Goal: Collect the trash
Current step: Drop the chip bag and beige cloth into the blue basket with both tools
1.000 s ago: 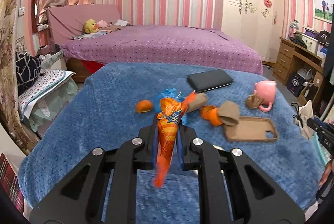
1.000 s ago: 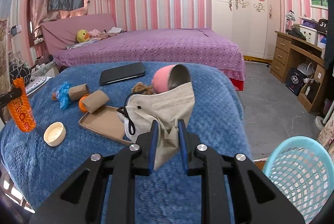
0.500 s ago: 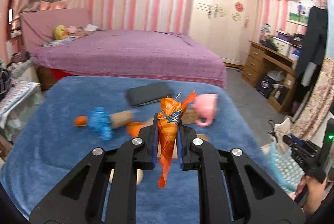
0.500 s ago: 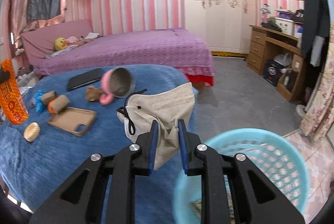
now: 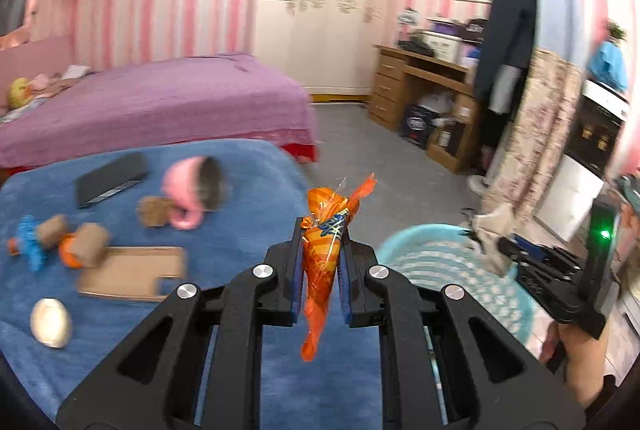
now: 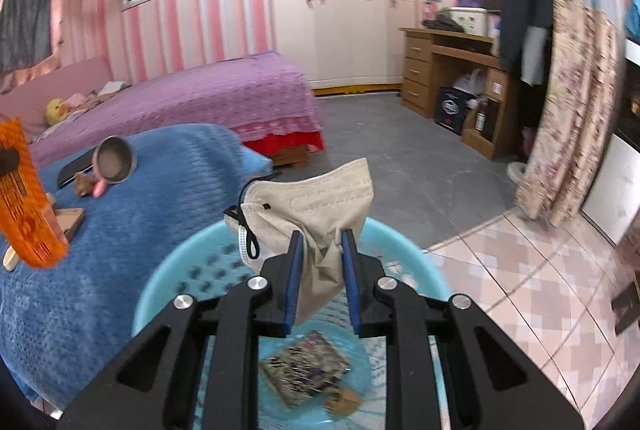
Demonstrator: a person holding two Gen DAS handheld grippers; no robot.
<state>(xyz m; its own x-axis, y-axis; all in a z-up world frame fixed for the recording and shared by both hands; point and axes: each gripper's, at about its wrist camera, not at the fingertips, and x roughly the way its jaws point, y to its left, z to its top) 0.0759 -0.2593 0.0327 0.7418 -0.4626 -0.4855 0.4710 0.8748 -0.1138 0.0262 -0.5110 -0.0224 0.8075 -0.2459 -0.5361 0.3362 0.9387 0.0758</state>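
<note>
Right gripper pinches a crumpled beige face mask directly above the pale blue basket. Left gripper clamps an orange wrapper, just beside the basket's rim, over the blue blanket's right edge. Only the right wrist view shows inside the basket: a printed packet lying on its bottom.

Glossy, crinkled orange foil wrapper pinched between matt black plastic fingers with blue rubbery pads. Soft beige pleated cloth face mask with black elastic loops. Smooth turquoise plastic basket, perforated walls. Fuzzy, nubby blue blanket. Pink glossy mug, dull metal inside. Brown cardboard tubes. Varnished wooden desk.
</note>
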